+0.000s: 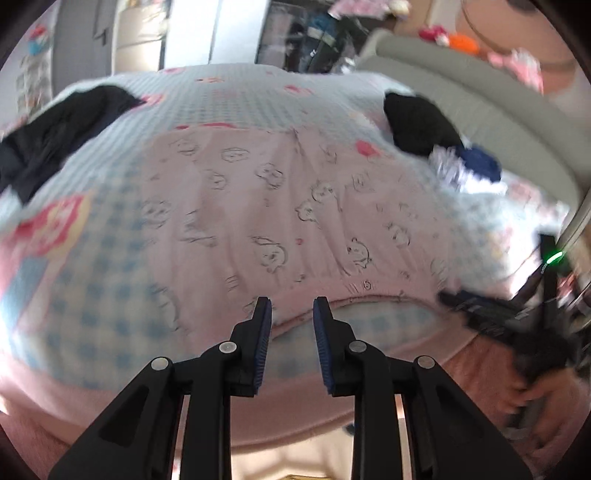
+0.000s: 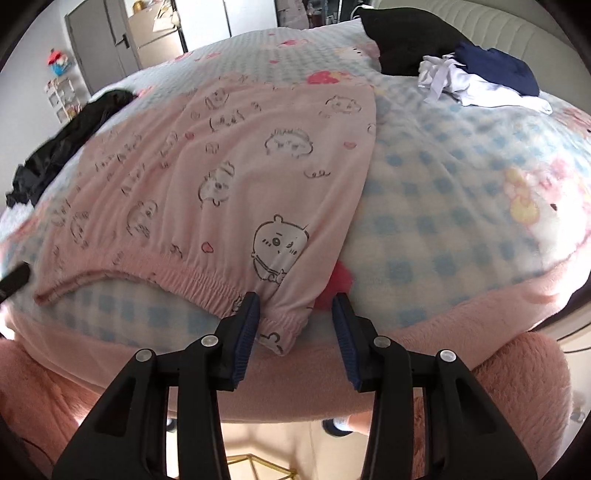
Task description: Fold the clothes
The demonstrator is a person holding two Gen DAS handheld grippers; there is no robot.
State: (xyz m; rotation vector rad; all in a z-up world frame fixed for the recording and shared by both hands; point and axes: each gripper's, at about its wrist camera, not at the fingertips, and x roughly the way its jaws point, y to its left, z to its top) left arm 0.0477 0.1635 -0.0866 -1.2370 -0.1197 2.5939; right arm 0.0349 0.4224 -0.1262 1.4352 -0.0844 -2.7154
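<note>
The left gripper [image 1: 291, 308] is low and close in its own view; its two blue pads stand a little apart with nothing held between them; just past its tips lies the stretchy waistband edge of the pink pajama pants [image 1: 258, 206]. The right gripper [image 2: 295, 304] is open wider; the near corner of the pink pajama pants [image 2: 229, 162] waistband sits between its jaws, next to the left pad [image 2: 245, 325]; the pads do not squeeze it, and there is a clear gap on the right side. In the left view the right gripper [image 1: 491, 317] shows as a dark blur at the right edge, with a hand [image 1: 543, 398] around it; from there I cannot tell how open it is.

The pants lie spread flat on the bed, with little cartoon animals drawn all over them; they rest on a blue and white check blanket [image 2: 436, 206] with pink cartoon pictures; the fluffy pink edge [image 2: 517, 369] of the bedding hangs down near the grippers.

Farther back on the right sits a pile with a white cloth [image 2: 476, 85], a dark blue cloth [image 2: 498, 70] and a black cloth [image 2: 402, 40], close to the pale padded headboard [image 2: 491, 22]. Far on the left lies another black garment [image 2: 70, 136], well apart from the pants. Behind the bed stands a grey door [image 2: 99, 40].
</note>
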